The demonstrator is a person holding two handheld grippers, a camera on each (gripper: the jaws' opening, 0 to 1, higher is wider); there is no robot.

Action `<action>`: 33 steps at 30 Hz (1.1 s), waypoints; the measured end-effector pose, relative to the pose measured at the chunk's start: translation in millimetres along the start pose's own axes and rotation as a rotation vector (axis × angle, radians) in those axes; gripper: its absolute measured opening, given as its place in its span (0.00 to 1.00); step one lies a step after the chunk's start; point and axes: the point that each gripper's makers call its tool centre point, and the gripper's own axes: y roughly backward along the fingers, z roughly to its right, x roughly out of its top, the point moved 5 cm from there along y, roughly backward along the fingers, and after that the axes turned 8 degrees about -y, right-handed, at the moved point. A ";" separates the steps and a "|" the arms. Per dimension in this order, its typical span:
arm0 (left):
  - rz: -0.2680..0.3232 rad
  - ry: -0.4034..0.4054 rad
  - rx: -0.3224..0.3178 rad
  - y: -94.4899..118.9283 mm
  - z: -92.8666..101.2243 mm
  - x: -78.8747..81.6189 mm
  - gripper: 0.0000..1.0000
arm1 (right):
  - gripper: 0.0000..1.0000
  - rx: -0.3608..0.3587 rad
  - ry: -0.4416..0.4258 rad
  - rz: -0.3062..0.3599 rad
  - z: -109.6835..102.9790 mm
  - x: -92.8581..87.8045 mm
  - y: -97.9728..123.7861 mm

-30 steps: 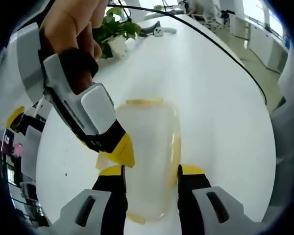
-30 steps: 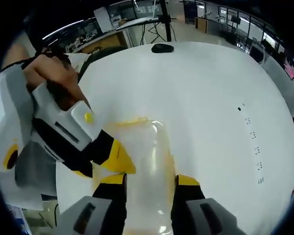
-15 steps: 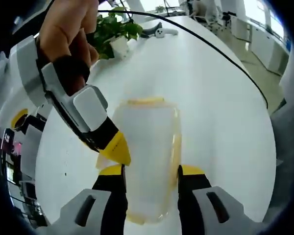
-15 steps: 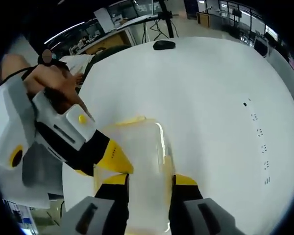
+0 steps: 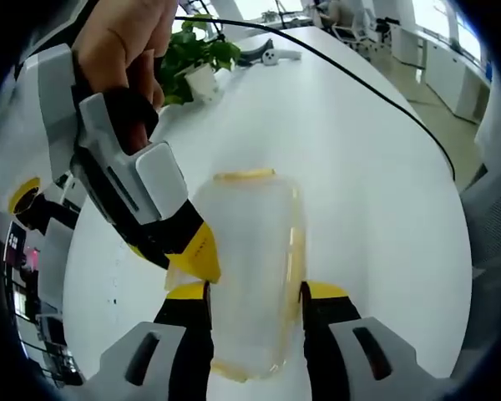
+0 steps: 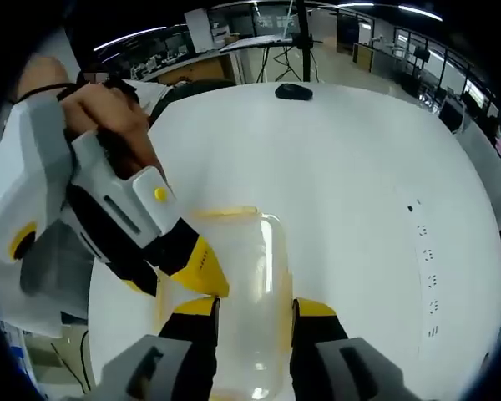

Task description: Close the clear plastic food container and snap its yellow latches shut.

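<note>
The clear plastic container [image 5: 250, 259] lies on the white table [image 5: 384, 209] with its lid on. A yellow latch [image 5: 245, 175] shows at its far end and another along its right side [image 5: 299, 251]. My left gripper [image 5: 256, 291] hangs over the near end, jaws apart, with the lid showing between them. My right gripper [image 5: 196, 255], held by a hand, comes in from the left with its yellow tip at the container's left edge. In the right gripper view my right gripper [image 6: 255, 307] stands jaws apart over the container [image 6: 238, 276], and my left gripper [image 6: 199, 269] touches its left edge.
A potted plant [image 5: 192, 58], a small white and black device [image 5: 267, 52] and a black cable [image 5: 359, 75] lie at the far side of the table. A black mouse [image 6: 294, 92] sits at the table's far edge [image 6: 384, 125]. Office desks stand beyond.
Both views have shifted slightly with the hands. The container stays in place, and each gripper's tip stays at its left edge.
</note>
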 end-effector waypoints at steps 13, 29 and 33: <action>0.015 -0.016 -0.071 8.5 4.5 -0.8 0.45 | 0.37 -0.016 -0.058 0.039 -5.5 -15.8 21.9; 0.031 0.007 -0.086 26.0 -4.1 -3.1 0.49 | 0.46 -0.053 -0.047 0.041 -13.9 -25.4 32.5; 0.023 0.011 -0.082 27.6 -6.4 -6.9 0.50 | 0.47 -0.053 -0.057 0.031 -17.7 -30.3 32.9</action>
